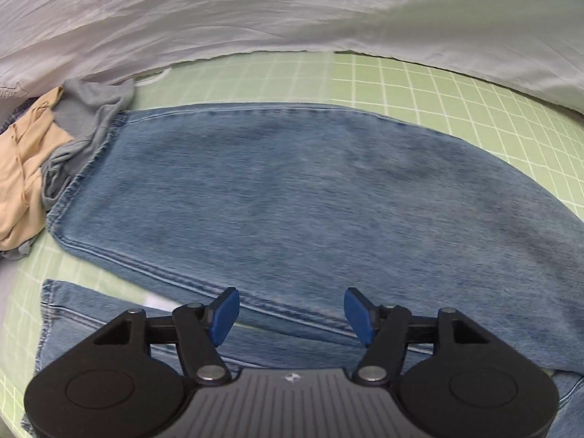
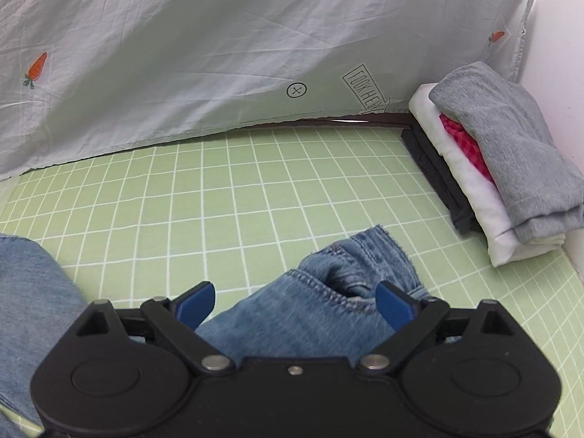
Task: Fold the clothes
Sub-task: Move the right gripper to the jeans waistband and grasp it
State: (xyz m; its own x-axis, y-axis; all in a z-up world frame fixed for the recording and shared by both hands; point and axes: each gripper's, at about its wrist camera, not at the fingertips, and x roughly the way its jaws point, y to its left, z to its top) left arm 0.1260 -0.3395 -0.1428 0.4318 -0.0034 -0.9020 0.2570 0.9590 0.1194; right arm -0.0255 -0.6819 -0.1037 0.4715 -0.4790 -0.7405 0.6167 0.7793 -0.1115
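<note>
A pair of blue jeans [image 1: 310, 197] lies flat on the green gridded mat [image 1: 456, 87], legs spread in the left wrist view. My left gripper [image 1: 291, 315] hovers open over the seam between the two legs, empty. In the right wrist view the bunched waistband end of the jeans [image 2: 346, 273] lies between the blue fingers of my right gripper [image 2: 295, 304], which is open around it. Another part of the jeans [image 2: 29, 292] shows at the left edge.
A pale sheet with carrot prints [image 2: 182, 54] hangs along the back. A stack of folded clothes [image 2: 511, 160], grey on top, stands at the right by the wall. Unfolded beige and grey garments [image 1: 43, 153] lie at the left.
</note>
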